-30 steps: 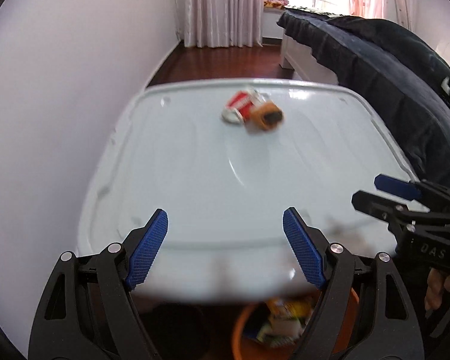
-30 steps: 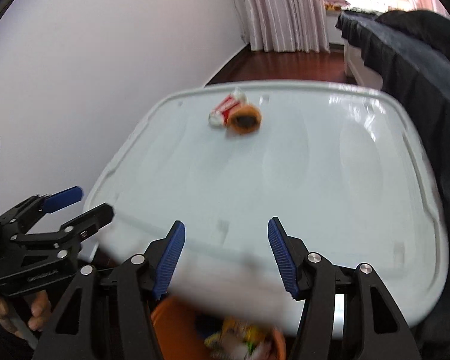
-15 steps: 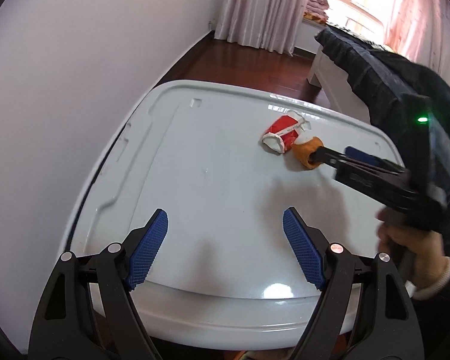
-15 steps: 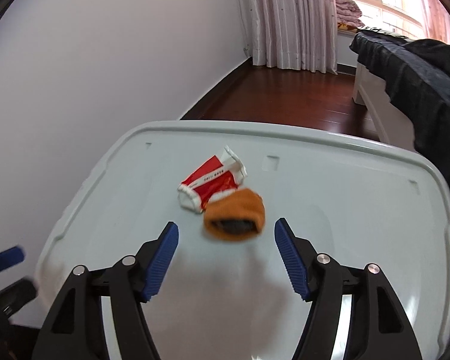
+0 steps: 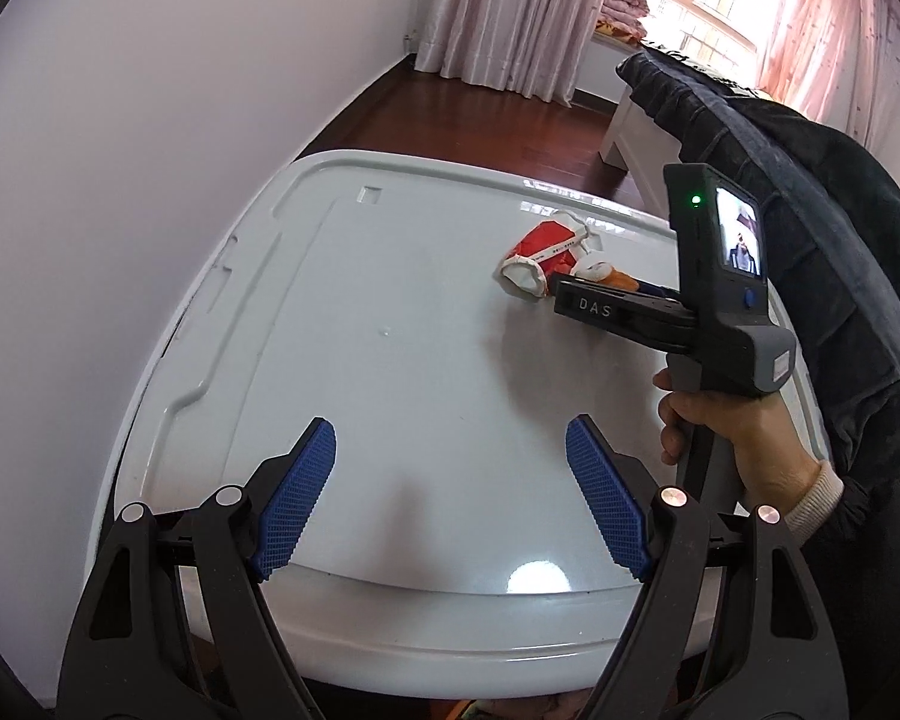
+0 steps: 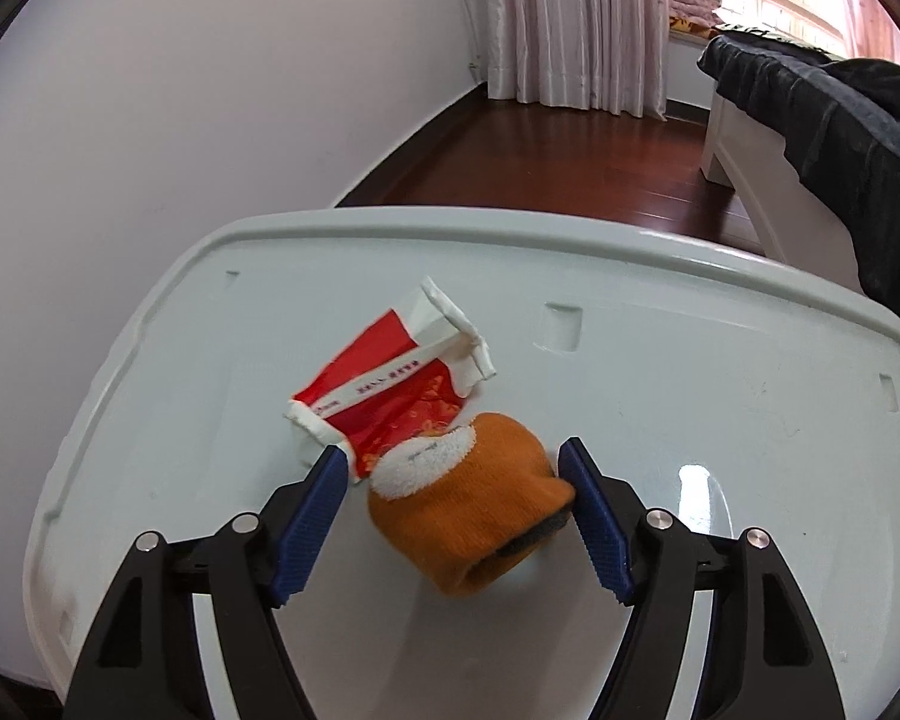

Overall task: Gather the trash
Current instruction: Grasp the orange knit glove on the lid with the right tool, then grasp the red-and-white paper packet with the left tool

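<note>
An orange knitted roll with a white fuzzy patch (image 6: 471,495) lies on the white table (image 6: 690,372), touching a crumpled red and white wrapper (image 6: 390,387). My right gripper (image 6: 453,510) is open, its blue fingers either side of the orange roll, low over the table. In the left wrist view the right gripper (image 5: 576,291) reaches to the wrapper (image 5: 543,255), with the orange roll (image 5: 615,279) mostly hidden behind it. My left gripper (image 5: 450,501) is open and empty over the table's near edge.
A bed with a dark blanket (image 5: 810,192) stands along the table's right side. A white wall (image 5: 120,150) is close on the left. Beyond the table are a wooden floor (image 6: 570,150) and pink curtains (image 6: 570,18).
My right gripper has moved forward across the table until its open fingers flank the orange roll. My left gripper has risen from over an orange bin to the table's near edge.
</note>
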Available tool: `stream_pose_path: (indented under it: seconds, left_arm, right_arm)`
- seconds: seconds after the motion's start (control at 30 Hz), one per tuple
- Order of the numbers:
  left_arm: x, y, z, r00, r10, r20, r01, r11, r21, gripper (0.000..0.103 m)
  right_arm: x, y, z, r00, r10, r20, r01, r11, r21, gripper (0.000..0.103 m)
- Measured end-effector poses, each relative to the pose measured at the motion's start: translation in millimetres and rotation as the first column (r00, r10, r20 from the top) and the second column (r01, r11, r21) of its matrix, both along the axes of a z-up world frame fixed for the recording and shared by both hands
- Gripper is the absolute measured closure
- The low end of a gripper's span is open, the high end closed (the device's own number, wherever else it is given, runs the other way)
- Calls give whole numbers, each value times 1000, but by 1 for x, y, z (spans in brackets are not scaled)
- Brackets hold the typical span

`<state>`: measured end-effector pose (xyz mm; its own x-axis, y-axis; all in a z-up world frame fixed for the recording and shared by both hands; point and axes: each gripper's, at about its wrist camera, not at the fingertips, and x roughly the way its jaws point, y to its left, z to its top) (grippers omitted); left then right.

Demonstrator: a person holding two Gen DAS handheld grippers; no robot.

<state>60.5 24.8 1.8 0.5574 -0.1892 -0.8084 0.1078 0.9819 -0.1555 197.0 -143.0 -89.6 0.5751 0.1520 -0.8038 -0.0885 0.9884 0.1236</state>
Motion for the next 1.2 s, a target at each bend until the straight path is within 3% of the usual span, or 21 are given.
stream_pose_path:
  seconds: [0.13,0.27,0.43,0.63,1.1,1.2]
  left_arm:
    - [-1,1,-1,1000,6,-6,-6,1000,-5,25]
    - [0,-2,-2,1000,8,-5,-7,1000,10,25]
    - [1,-5,-4,1000,11,3,-11,999,41,25]
    - [5,-10,-13,1000,14,-15,-13,999,46,25]
    - [28,-43,-43,999,-31,-44,34,996,86,25]
    - [41,-60,-42,998,-67,-15,68,993,97,25]
  right_arm:
    - [-1,2,-2,1000,3,19,-3,1000,-25,36]
    - [-1,0,-3,999,-13,29,14,999,-44,47]
    - [-5,0,-4,1000,-9,29,10,998,-69,52]
    - [-15,-1,-2,1000,-1,10,2,995,-97,66]
    - [-77,-55,2,990,-11,-144,15,1000,26,69]
    - [-87,-70,-4,982,0,-189,20,995,102,69]
